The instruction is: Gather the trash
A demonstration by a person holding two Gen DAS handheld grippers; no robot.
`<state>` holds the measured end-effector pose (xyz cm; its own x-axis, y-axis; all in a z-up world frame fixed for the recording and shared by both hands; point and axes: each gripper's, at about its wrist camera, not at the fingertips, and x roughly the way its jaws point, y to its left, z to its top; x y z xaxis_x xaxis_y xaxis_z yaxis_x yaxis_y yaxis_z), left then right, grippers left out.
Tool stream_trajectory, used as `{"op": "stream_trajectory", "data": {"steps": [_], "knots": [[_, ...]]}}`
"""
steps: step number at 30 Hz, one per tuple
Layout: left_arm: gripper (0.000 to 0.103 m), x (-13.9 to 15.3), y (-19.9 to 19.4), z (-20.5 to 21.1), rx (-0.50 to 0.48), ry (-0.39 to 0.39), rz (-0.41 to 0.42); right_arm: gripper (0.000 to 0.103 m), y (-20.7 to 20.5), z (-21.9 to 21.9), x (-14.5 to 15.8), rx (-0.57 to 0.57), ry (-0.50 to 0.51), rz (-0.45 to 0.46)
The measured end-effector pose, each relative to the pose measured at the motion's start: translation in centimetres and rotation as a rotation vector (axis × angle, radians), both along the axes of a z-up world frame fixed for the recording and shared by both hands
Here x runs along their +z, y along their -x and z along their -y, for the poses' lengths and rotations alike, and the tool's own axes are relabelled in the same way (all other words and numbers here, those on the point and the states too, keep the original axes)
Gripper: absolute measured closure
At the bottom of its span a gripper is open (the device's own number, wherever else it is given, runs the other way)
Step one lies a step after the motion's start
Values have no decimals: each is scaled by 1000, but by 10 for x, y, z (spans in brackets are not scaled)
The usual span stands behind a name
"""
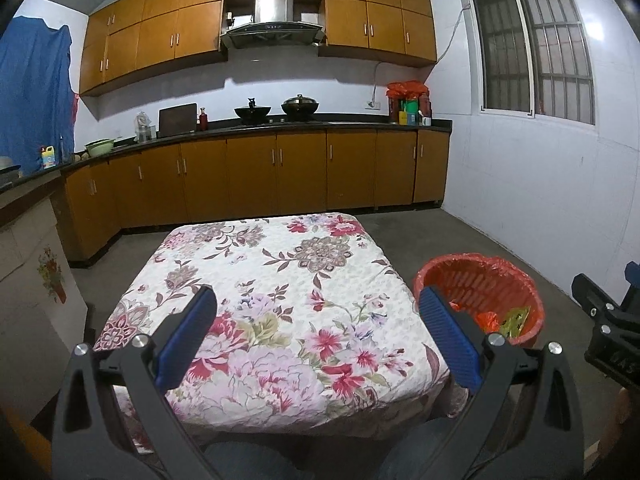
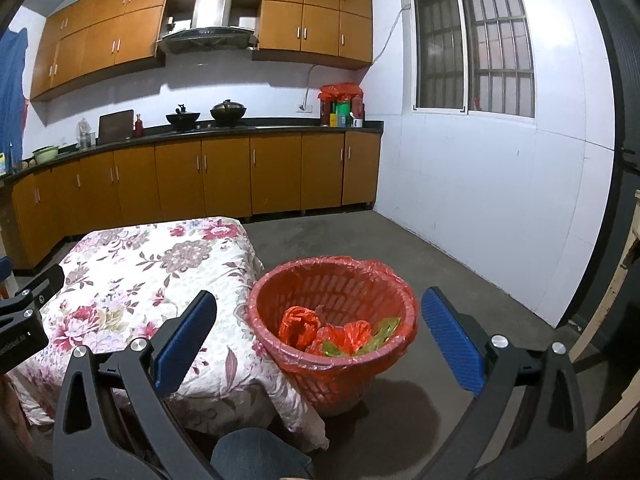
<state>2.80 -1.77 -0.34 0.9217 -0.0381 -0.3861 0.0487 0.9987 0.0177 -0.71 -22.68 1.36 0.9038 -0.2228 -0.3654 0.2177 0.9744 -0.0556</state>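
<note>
A red slatted waste basket lined with a red plastic bag stands on the floor at the table's right side; it also shows in the left wrist view. Inside it lie crumpled red plastic and green wrappers. My left gripper is open and empty above the floral tablecloth. My right gripper is open and empty, held above and in front of the basket. No loose trash shows on the tablecloth.
The low table with its floral cloth fills the near middle. Wooden kitchen cabinets and a dark counter with two woks line the back wall. A white wall with a barred window stands right. Grey floor surrounds the basket.
</note>
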Motion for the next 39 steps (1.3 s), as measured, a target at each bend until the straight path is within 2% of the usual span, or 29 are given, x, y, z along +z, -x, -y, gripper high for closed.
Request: {"op": "stream_trajectory", "data": {"steps": [13, 31, 39], "knots": [[4, -7, 10, -10, 30, 36, -14, 2, 2, -5, -10, -28, -10, -52], [4, -18, 11, -4, 21, 16, -69, 2, -2, -3, -22, -44, -33, -138], [4, -20, 10, -5, 32, 16, -79, 2, -1, -1, -22, -44, -43, -144]]}}
